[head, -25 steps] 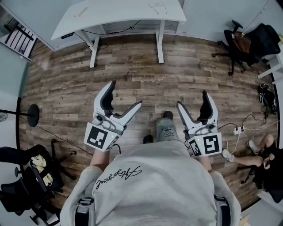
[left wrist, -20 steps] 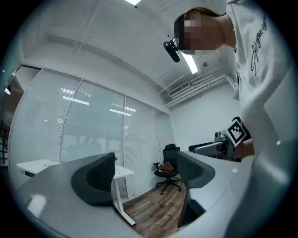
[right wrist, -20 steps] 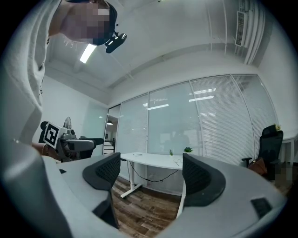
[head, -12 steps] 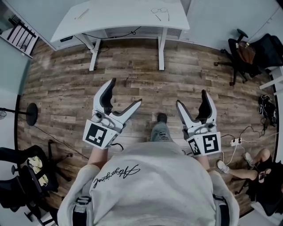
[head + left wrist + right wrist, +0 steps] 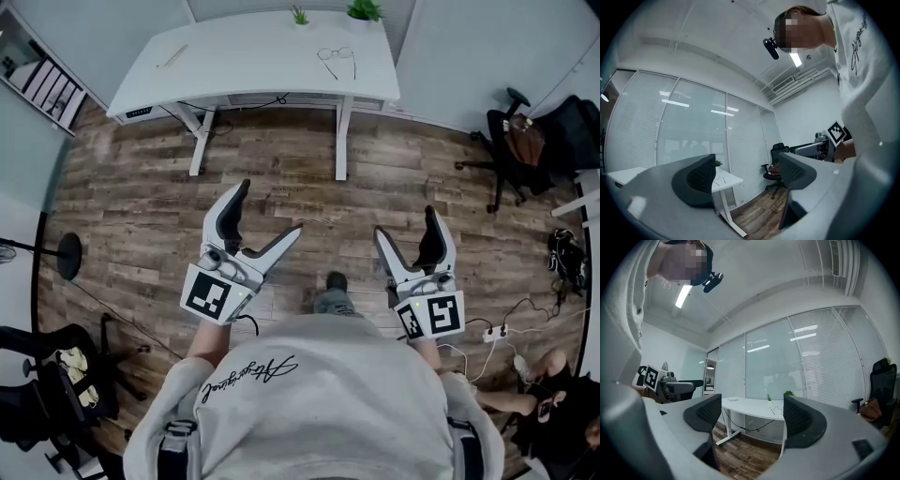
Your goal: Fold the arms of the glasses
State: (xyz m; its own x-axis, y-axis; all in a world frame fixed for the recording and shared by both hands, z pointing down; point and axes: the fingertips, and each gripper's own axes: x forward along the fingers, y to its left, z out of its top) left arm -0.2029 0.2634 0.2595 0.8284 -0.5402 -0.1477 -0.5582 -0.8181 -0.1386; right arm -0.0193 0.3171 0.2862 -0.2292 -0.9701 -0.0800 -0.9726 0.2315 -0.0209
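Wood floor (image 5: pixel 141 187) between tools and desk, approach phase, no contact yet.
Near: left gripper (image 5: pixel 270 206) and right gripper (image 5: pixel 405 222) held out in front of the torso, jaws spread wide on both, nothing between them, pose same as a second ago. Further out: desk (image 5: pixel 244 56) now lower in the head view, whole top showing, plants (image 5: pixel 364 9) at its back edge newly in frame, so walking closer. Far: glasses (image 5: pixel 336 59) lying on the desk's right part, arms look unfolded, well apart from both tools. Folding not started; closing the gap comes first.
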